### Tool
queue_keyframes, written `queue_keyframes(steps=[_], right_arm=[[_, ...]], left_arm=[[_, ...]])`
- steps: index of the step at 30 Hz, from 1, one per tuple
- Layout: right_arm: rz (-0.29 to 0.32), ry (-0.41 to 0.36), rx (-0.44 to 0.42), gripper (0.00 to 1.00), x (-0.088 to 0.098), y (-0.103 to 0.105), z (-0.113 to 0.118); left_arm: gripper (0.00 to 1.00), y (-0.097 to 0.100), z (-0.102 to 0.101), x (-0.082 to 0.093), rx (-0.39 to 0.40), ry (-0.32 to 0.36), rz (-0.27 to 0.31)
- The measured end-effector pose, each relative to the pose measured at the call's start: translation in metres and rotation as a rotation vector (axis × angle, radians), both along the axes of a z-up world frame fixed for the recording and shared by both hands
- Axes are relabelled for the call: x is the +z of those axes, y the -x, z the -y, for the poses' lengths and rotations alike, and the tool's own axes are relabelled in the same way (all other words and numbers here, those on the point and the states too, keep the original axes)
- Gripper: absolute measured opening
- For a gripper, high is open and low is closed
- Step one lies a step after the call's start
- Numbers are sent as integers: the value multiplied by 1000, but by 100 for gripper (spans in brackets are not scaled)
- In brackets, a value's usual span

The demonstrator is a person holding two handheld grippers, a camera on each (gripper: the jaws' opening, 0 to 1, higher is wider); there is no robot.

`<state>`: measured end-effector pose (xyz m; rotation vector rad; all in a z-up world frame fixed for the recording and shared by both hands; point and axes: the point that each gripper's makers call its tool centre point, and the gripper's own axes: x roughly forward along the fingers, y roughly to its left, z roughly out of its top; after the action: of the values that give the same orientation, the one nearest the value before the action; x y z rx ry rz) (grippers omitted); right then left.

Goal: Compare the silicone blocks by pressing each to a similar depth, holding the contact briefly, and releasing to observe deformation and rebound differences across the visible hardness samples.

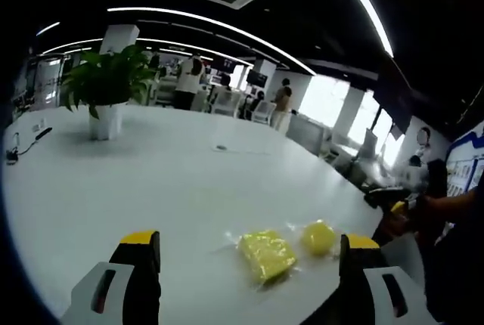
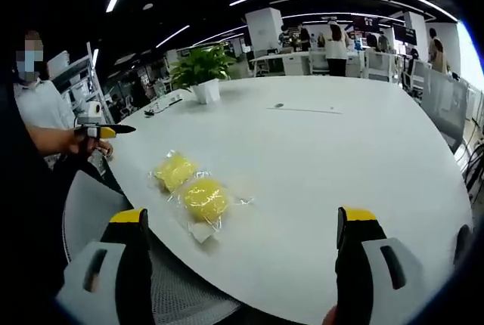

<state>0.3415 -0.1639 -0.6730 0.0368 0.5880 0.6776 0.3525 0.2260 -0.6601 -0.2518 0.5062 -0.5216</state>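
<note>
Where the table [image 2: 363,159] edge curves, two bagged silicone blocks [image 2: 204,198] lie apart.

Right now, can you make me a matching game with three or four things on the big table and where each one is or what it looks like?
Things:
1. potted plant
2. square yellow block
3. round yellow block
4. left hand-held gripper

Descriptions:
A. open, above the table, touching nothing
B. in clear wrap, nearer the table's edge in the left gripper view
C. green leaves, white pot, far side of the white table
D. in clear wrap, between the jaws in the left gripper view

Pairs: 1-C, 2-D, 3-B, 4-A
</note>
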Motion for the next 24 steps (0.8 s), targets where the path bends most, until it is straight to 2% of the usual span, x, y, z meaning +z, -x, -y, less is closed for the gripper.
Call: queue_keyframes(steps=[3, 6, 10, 12, 15, 17, 24], right_arm=[[-4, 16, -6, 97, 0, 6, -6], [-12, 26, -1, 97, -4, 12, -11], [16, 18, 42, 97, -9, 13, -18], [1, 31, 57, 97, -15, 14, -18], [40, 10, 60, 97, -5, 13, -16], [50, 15, 65, 97, -6, 12, -14], [47, -7, 55, 97, -9, 15, -8]], left_arm=[[100, -2, 1, 5, -21, 8, 3], [100, -4, -2, 2, -17, 21, -16], [100, -9, -4, -1, -5, -3, 16], [100, -10, -6, -6, 14, 1, 0], [100, -11, 0, -2, 8, -3, 25], [100, -14, 2, -5, 2, -26, 29], [100, -18, 12, -3, 2, -14, 14]])
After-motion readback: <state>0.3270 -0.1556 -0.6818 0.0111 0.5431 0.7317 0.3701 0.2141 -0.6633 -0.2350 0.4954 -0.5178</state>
